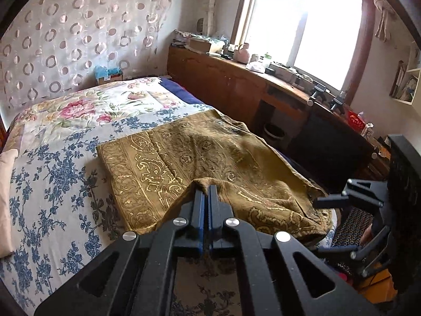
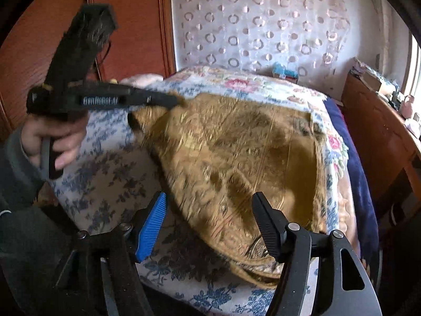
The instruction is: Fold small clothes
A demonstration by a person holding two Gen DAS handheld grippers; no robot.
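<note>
A golden-brown patterned cloth [image 1: 210, 152] lies spread on the floral bedsheet [image 1: 58, 173]. My left gripper [image 1: 208, 188] is shut on a near corner of it, and that corner stands lifted off the bed. In the right wrist view the same left gripper [image 2: 179, 102], held by a hand [image 2: 50, 137], pinches the cloth [image 2: 236, 152] at its left corner. My right gripper [image 2: 210, 208] hangs open over the cloth's near edge; its blue pad [image 2: 154, 223] and black pad [image 2: 267, 226] stand wide apart and press on nothing. From the left wrist, the right gripper [image 1: 334, 223] is at the cloth's right edge.
The bed's right edge runs along a dark blue blanket [image 2: 360, 184] and a long wooden cabinet [image 1: 236, 84] under the window, crowded with small items. A patterned curtain [image 1: 79, 34] hangs behind the bed. A pale pillow [image 1: 6, 200] lies at the left.
</note>
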